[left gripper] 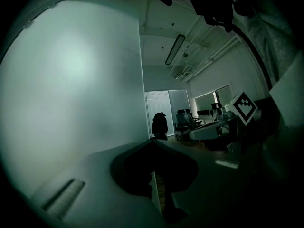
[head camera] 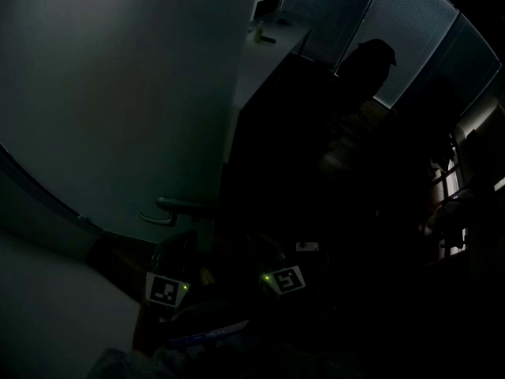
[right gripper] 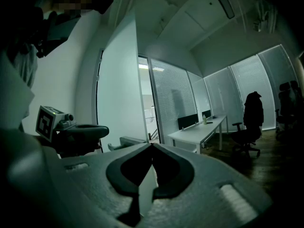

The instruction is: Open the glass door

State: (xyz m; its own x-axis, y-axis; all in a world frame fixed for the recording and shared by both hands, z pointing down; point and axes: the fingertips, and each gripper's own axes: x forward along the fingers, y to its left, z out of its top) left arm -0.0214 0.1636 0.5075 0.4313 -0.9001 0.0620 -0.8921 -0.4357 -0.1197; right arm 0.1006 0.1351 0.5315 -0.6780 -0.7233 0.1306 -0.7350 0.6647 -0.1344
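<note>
Left gripper (left gripper: 152, 145): jaws closed, empty. Glass door (left gripper: 71, 89) lies close to their left.
Right gripper (right gripper: 152, 148): jaws closed, empty; door ahead-left.
Handle (head camera: 170, 210): ungripped. Closed jaws probably suit hooking or pushing it.

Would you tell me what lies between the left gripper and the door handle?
Nothing: the right gripper view shows only a bare gap between the left gripper and the door handle.

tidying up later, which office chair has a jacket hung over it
The chair beside the white desk: a dark jacket drapes its back. The chairs at the right edge show bare backs.
</note>
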